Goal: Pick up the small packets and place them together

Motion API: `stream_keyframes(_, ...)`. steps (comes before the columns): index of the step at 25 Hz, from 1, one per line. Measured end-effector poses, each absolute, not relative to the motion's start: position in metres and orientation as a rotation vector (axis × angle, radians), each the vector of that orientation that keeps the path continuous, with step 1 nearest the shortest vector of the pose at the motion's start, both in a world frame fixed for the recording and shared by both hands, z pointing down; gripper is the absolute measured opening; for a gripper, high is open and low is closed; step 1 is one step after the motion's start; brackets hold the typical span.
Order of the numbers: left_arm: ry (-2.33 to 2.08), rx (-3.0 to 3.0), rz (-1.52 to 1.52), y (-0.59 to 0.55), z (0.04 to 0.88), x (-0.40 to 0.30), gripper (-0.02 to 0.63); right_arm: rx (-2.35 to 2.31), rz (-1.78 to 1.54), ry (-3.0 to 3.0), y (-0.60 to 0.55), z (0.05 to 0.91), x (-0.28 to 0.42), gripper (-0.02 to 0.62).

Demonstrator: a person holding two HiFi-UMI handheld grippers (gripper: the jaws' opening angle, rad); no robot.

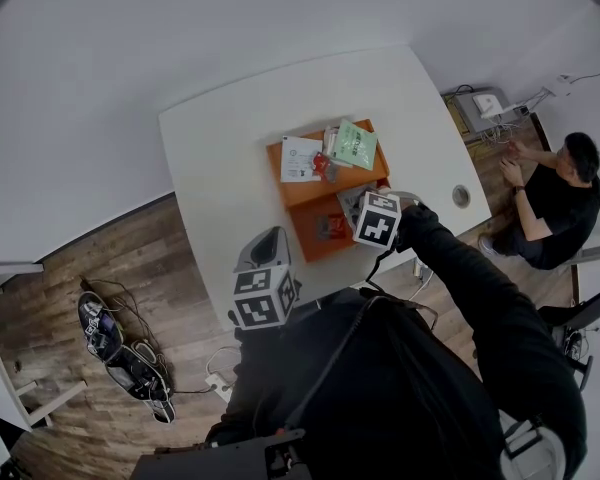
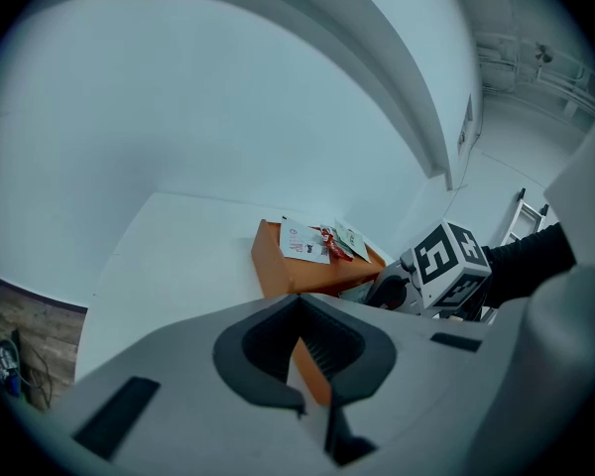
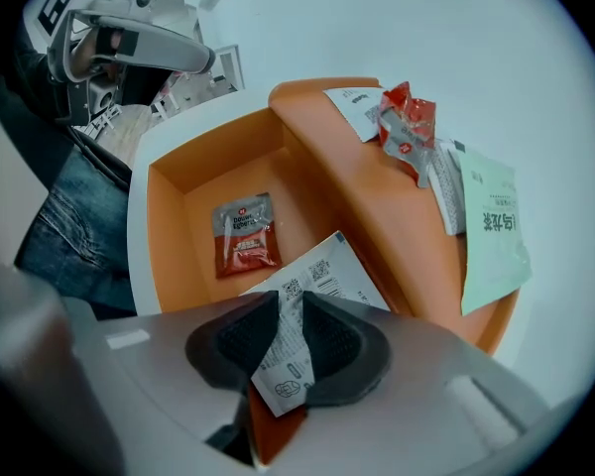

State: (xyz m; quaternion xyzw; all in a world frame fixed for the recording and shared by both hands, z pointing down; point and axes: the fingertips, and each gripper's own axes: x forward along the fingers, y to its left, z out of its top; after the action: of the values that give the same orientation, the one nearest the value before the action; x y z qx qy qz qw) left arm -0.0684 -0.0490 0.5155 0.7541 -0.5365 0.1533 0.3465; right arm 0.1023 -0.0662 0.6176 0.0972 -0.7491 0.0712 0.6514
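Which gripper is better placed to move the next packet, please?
Right: the right gripper clamps the white printed packet; the left gripper hangs empty, short of the orange plastic tray.

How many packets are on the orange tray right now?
6. Raised shelf: white packet, red packet, narrow white packet, green packet. Lower compartment: red sauce packet, plus a printed white packet in the right gripper. Overlaps may hide more.

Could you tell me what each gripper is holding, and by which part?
The right gripper pinches the white printed packet near one corner; the left gripper holds nothing.
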Motion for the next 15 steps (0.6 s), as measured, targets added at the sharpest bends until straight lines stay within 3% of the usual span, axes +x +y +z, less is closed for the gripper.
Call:
stream_keyframes(7, -1.398, 1.951, 0.397, -0.048, 0.516, -0.07, -0.002, 0.215, 0.152, -1.703, -0.063, 0.615, 0.103, 0.032)
stream_keyframes(15, -1.404, 1.948, 0.398, -0.046, 0.515, -0.071, -0.002, 0.222, 0.157, -1.748, -0.063, 0.596, 0.1, 0.026)
